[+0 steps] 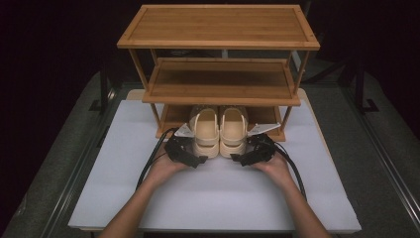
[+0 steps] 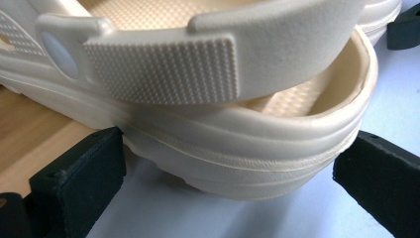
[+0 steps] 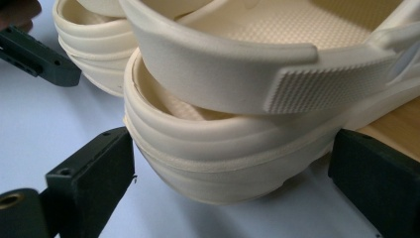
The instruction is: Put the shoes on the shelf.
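Two cream clogs stand side by side, toes on the bottom board of a wooden rack (image 1: 220, 91) and heels sticking out over the white table top (image 1: 218, 198). My left gripper (image 1: 202, 157) (image 2: 228, 163) has its black jaws pressed against both sides of the left clog's (image 1: 206, 130) (image 2: 237, 144) heel. In the same way, my right gripper (image 1: 236, 157) (image 3: 233, 163) clasps the heel of the right clog (image 1: 233, 130) (image 3: 233, 148). The left clog's heel (image 3: 94, 54) and the tip of one left jaw also appear at the upper left of the right gripper view.
The rack has three wooden shelves; the middle shelf (image 1: 220, 82) and the top shelf (image 1: 218, 25) are bare. Its legs (image 1: 156, 116) flank the clogs. A dark grey floor (image 1: 59, 163) surrounds the white table top. Cables trail back from both grippers.
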